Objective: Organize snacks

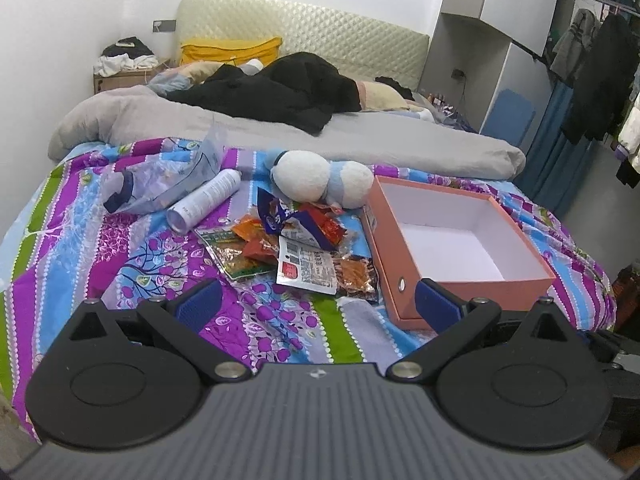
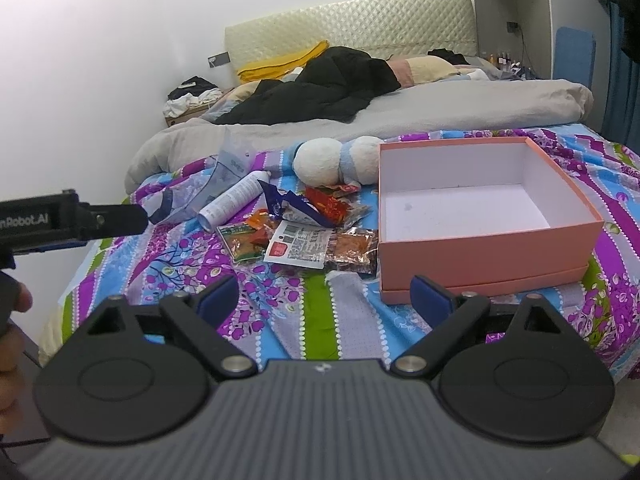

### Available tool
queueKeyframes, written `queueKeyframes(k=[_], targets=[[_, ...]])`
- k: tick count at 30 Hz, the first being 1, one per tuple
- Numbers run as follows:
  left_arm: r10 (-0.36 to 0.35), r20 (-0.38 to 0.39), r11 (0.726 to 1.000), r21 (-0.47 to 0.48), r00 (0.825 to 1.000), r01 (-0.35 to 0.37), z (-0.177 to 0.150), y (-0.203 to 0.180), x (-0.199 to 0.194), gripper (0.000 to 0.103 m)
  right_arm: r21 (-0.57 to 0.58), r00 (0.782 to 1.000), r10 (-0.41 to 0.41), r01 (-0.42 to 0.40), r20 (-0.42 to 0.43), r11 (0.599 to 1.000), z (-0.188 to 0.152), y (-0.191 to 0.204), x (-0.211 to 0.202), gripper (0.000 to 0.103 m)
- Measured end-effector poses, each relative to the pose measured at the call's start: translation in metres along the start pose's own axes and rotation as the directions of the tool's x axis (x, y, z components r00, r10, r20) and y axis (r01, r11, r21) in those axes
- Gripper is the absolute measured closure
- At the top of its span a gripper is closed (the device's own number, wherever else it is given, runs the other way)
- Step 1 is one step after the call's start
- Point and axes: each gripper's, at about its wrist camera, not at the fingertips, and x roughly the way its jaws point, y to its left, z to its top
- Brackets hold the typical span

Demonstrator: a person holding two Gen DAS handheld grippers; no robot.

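Observation:
A heap of snack packets [image 1: 296, 248] [image 2: 304, 232] lies on the patterned bedspread, with orange, red, blue and white wrappers. To its right stands an open pink box [image 1: 404, 256] [image 2: 480, 256] with a white, bare inside. My left gripper [image 1: 318, 304] hangs open over the bedspread, short of the packets, with nothing between its blue pads. My right gripper [image 2: 326, 298] is open too, nearer the box's front left corner, holding nothing. The left gripper's black body [image 2: 76, 218] shows at the left edge of the right wrist view.
Behind the packets lie a white and blue plush toy [image 1: 320, 180] [image 2: 336, 162], a white spray can [image 1: 204, 200] [image 2: 234, 198] and a clear plastic bag [image 1: 168, 176]. Farther back a grey duvet [image 1: 280, 128] and black clothes [image 1: 280, 88] cover the bed. A hand [image 2: 12, 320] shows at the left.

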Motion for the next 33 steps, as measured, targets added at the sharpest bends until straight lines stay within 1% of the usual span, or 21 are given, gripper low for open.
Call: queueKeyframes(k=[5,13,17,19,22,26,28,29,30,31,33], targets=[[0.014,-0.003,1.0,0.011,1.0,-0.014,0.0,0.0,0.009,0.0,-0.007,1.0,0.001,-0.001,-0.021,1.0,-0.002,-0.002,0.008,0.009],[0.004,-0.027,1.0,-0.019,1.0,-0.004,0.001,0.01,0.031,0.0,-0.064,1.0,0.01,-0.01,-0.002,0.998,0.003,-0.001,0.027,0.009],[0.006,-0.036,0.999,-0.041,0.999,-0.008,0.005,0.019,0.048,0.001,-0.085,0.999,-0.025,0.023,-0.023,0.996,0.006,0.0,0.044,0.009],[0.012,-0.042,0.998,-0.054,0.999,-0.015,0.007,0.025,0.058,0.001,-0.121,0.999,-0.021,0.017,-0.03,0.992,0.006,0.003,0.052,0.009],[0.02,-0.072,0.997,-0.074,0.997,-0.025,0.009,0.035,0.079,0.001,-0.172,0.999,-0.025,0.018,-0.04,0.985,0.006,0.009,0.066,0.009],[0.027,-0.115,0.996,-0.087,0.993,-0.037,0.011,0.049,0.109,0.001,-0.214,0.997,0.011,-0.028,-0.08,0.977,0.008,0.017,0.087,0.009],[0.023,-0.14,0.993,-0.108,0.99,-0.038,0.01,0.057,0.126,0.002,-0.239,0.995,0.014,-0.037,-0.098,0.97,0.009,0.022,0.101,0.009],[0.021,-0.152,0.992,-0.119,0.988,-0.04,0.01,0.062,0.135,0.004,-0.257,0.994,0.011,-0.039,-0.108,0.966,0.01,0.025,0.109,0.011],[0.024,-0.163,0.991,-0.127,0.986,-0.045,0.009,0.066,0.143,0.007,-0.274,0.993,0.01,-0.042,-0.117,0.961,0.01,0.028,0.115,0.02],[0.025,-0.176,0.989,-0.14,0.984,-0.05,0.008,0.072,0.154,0.009,-0.294,0.992,0.007,-0.045,-0.127,0.955,0.01,0.031,0.122,0.026],[0.025,-0.2,0.984,-0.167,0.979,-0.06,0.007,0.081,0.172,0.012,-0.328,0.988,0.003,-0.053,-0.153,0.943,0.01,0.036,0.139,0.026]])
